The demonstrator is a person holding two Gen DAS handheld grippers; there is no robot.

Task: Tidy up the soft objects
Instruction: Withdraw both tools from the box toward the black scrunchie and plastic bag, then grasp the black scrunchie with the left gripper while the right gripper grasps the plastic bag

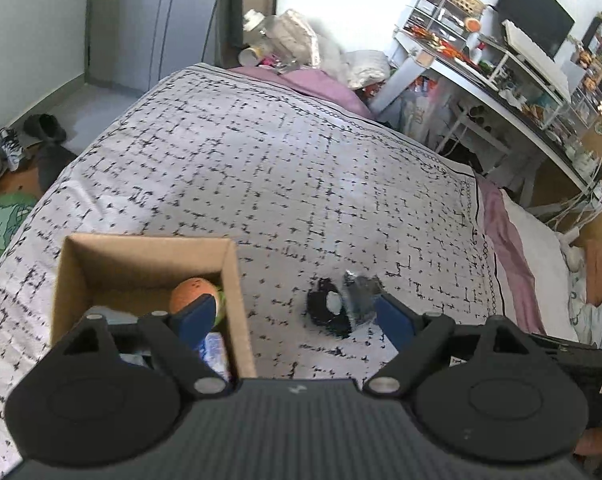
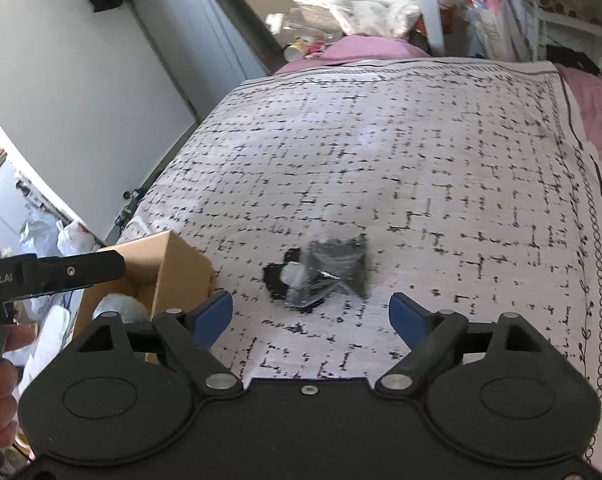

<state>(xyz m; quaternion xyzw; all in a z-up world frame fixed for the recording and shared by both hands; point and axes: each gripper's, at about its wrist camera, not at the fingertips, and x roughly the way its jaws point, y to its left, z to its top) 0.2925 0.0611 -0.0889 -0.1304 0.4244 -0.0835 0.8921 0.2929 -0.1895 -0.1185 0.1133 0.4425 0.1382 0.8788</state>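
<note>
A cardboard box point(image 1: 233, 276) stands on the patterned bedspread point(image 1: 261, 168) at the lower left. Inside it lie an orange soft toy point(image 1: 191, 292) and a pale packet. A dark soft item in a clear plastic bag point(image 1: 343, 304) lies on the bedspread to the right of the box. My left gripper point(image 1: 297, 316) is open, one finger over the box, the other beside the bagged item. In the right wrist view the bagged item point(image 2: 321, 272) lies just ahead of my open, empty right gripper point(image 2: 311, 312). The box point(image 2: 177, 264) is at its left with a white plush inside.
A cluttered desk point(image 1: 501, 76) with shelves and a monitor runs along the bed's right side. Bags and bottles pile up at the bed's far end point(image 1: 285, 40). Shoes lie on the floor at the left point(image 1: 5, 152). The left gripper's body point(image 2: 53, 274) reaches over the box.
</note>
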